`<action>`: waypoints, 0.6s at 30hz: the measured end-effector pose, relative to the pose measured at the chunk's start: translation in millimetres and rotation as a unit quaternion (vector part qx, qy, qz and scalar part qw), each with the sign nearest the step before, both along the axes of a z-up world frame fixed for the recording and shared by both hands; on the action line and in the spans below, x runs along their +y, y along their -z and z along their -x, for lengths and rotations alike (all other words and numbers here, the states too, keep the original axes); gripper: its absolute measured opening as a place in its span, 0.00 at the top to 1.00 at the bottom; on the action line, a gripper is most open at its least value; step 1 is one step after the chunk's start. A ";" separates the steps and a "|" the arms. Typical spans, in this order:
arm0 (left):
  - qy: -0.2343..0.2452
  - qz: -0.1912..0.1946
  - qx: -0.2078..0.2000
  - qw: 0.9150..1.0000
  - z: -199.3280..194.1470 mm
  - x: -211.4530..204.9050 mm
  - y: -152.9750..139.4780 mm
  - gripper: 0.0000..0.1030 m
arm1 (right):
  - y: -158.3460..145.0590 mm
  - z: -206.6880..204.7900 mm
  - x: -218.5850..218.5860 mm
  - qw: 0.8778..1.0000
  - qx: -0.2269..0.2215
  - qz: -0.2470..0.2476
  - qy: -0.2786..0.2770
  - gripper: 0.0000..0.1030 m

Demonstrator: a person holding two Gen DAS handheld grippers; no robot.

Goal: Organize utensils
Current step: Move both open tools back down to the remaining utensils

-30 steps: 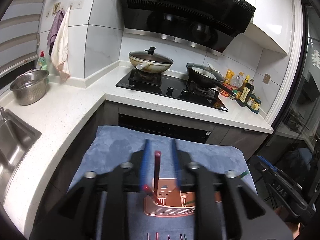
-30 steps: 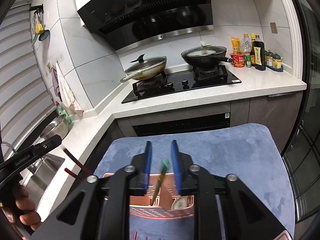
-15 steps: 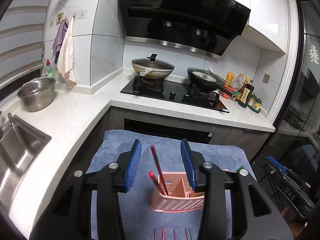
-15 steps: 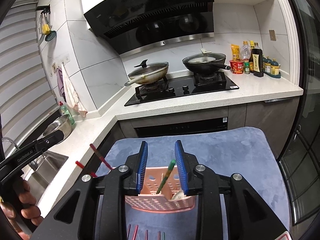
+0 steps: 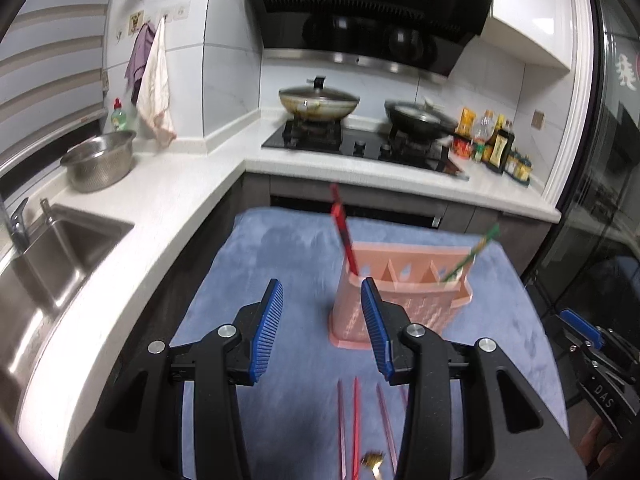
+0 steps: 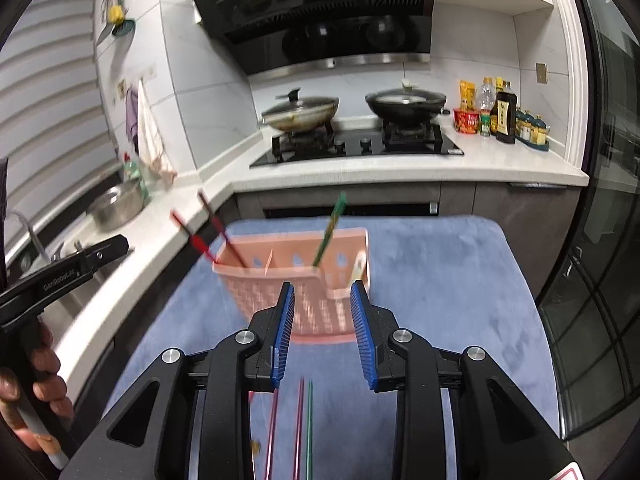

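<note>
A pink slotted utensil holder stands on the blue mat; it also shows in the right wrist view. Red chopsticks lean in its left compartment and a green chopstick in a right one; the right wrist view shows the red pair and the green one. My left gripper is open and empty, short of the holder. My right gripper is open and empty, just in front of the holder. Several loose chopsticks lie on the mat below the grippers.
A white counter wraps the mat on the left and back, with a sink, a steel colander and a hob with two pans. Sauce bottles stand at the back right. A gold-tipped utensil lies near the mat's front.
Both grippers have opened, released their chopsticks into the holder, and pulled back and up from it. More of the mat and loose chopsticks now show.
</note>
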State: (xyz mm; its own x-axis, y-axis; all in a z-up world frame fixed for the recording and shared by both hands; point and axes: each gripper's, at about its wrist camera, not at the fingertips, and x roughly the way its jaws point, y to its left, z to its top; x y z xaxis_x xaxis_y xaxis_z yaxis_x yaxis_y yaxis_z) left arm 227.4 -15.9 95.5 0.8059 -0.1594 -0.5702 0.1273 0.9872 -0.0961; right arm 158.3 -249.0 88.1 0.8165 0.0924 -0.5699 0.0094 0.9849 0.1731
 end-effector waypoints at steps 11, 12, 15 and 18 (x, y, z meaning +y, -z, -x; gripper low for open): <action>0.002 -0.028 0.065 0.997 56.9 12.2 76.9 0.62 | 80.2 73.7 13.8 0.996 0.087 0.007 0.005 0.72; 0.004 -0.026 0.076 0.997 62.6 13.4 86.1 0.62 | 87.6 78.4 14.4 0.995 0.097 0.004 0.004 0.72; 0.002 -0.037 0.097 0.995 75.8 14.7 107.2 0.62 | 109.5 92.0 19.6 0.993 0.121 0.008 0.006 0.72; 0.001 -0.045 0.111 0.993 86.9 15.8 123.7 0.62 | 125.8 102.9 22.6 0.990 0.138 -0.003 0.009 0.72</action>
State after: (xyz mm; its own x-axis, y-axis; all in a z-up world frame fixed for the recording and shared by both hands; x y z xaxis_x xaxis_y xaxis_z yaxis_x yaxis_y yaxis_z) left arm 140.5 -0.1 -28.3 0.6591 -0.1014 -0.7452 0.1151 0.9928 -0.0333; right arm 55.4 -226.3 -37.6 0.6311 0.0828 -0.7713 0.0744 0.9832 0.1665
